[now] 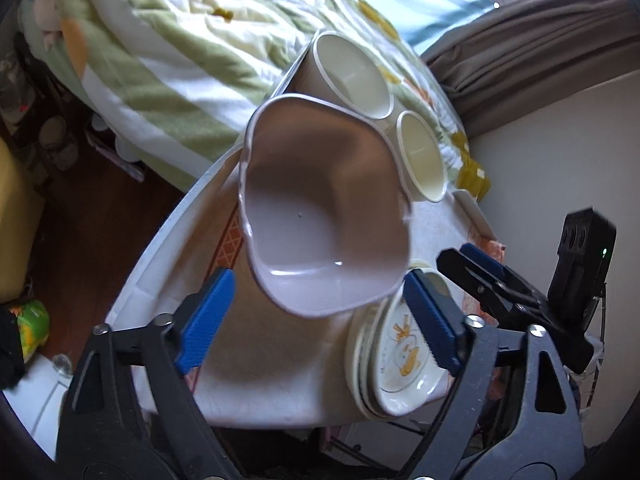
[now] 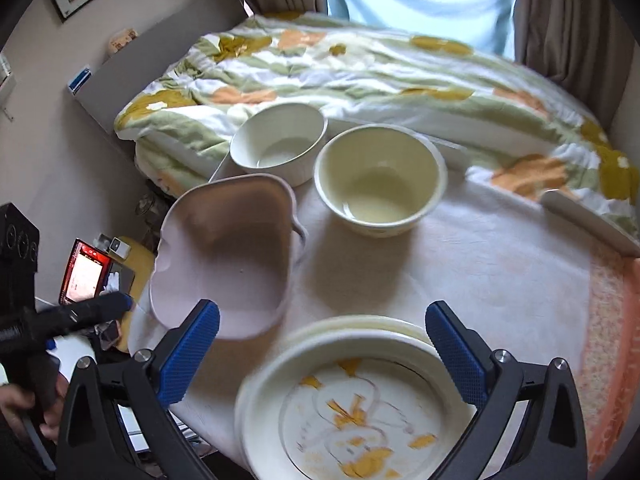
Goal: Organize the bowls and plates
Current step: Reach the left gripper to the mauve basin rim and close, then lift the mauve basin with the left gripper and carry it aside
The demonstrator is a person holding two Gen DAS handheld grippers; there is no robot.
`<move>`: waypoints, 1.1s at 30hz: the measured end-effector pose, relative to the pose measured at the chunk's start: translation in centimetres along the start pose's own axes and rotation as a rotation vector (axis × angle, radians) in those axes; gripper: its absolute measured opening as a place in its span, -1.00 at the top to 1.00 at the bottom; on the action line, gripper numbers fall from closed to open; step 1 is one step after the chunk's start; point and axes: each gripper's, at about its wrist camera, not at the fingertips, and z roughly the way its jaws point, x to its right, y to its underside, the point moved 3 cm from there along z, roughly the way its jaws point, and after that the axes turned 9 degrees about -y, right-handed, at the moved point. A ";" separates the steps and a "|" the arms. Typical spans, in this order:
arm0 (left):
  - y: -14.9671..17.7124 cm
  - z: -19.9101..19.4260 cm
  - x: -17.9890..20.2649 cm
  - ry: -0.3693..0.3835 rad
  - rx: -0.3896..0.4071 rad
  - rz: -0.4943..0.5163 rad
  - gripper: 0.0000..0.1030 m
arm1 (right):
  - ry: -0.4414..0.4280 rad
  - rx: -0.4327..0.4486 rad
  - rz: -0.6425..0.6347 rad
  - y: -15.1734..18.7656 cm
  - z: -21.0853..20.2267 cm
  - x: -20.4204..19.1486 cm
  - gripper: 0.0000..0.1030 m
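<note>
The left claw (image 1: 320,320) stands spread, gripping nothing, with the square lilac bowl (image 2: 224,264) tilted on the desk (image 2: 500,264) before it. Beyond it are a white ramekin (image 2: 280,142) and a cream bowl (image 2: 380,178). The right claw (image 2: 322,348) gapes over stacked duck-printed plates (image 2: 356,408).

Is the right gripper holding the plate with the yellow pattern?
No, the right gripper stands open above the patterned plate, its pads clear of the rim.

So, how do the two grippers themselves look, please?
Both grippers, left and right, have black frames with silver bolts. Their fingers carry blue ribbed pads. The right one bears a black box with a green light.
</note>
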 end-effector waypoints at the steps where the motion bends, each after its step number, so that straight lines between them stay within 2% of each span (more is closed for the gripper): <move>1: -0.5 0.8 -0.2 -0.008 -0.015 0.002 -0.42 | 0.007 -0.019 0.004 -0.4 1.2 -0.1 -0.98; 3: -1.1 2.0 -0.7 -0.028 -0.036 0.006 -0.31 | 0.009 -0.050 0.009 -1.0 3.0 -0.4 -0.83; 7: -2.5 3.7 -1.1 -0.073 -0.069 0.031 0.03 | -0.042 -0.099 0.033 -1.6 5.5 -0.6 -0.53; 9: -2.8 4.1 -1.1 -0.086 -0.075 0.040 0.15 | -0.042 -0.113 0.043 -1.7 6.2 -0.6 -0.28; 11: -3.1 4.6 -1.1 -0.113 -0.086 0.056 0.24 | -0.039 -0.127 0.057 -1.7 6.8 -0.4 -0.15; 14: -3.3 5.3 -1.4 -0.120 -0.112 0.057 0.49 | -0.034 -0.136 0.083 -1.7 7.3 -0.1 -0.10; 16: -3.6 5.6 -1.7 -0.132 -0.115 0.055 0.66 | -0.039 -0.145 0.093 -1.7 7.5 -0.1 0.11; 18: -3.7 5.5 -1.8 -0.154 -0.105 0.064 0.75 | -0.049 -0.149 0.095 -1.6 7.6 -0.1 0.48; 21: -3.7 5.4 -1.7 -0.187 -0.092 0.077 0.78 | -0.047 -0.151 0.091 -1.4 7.6 -0.3 0.69; 27: -3.7 3.9 -0.7 -0.236 -0.056 0.132 0.79 | -0.069 -0.113 0.087 -1.2 6.6 -0.8 0.76; 33: -3.2 1.0 2.4 -0.278 0.010 0.212 0.79 | -0.110 -0.039 0.081 -0.6 3.4 -1.1 0.76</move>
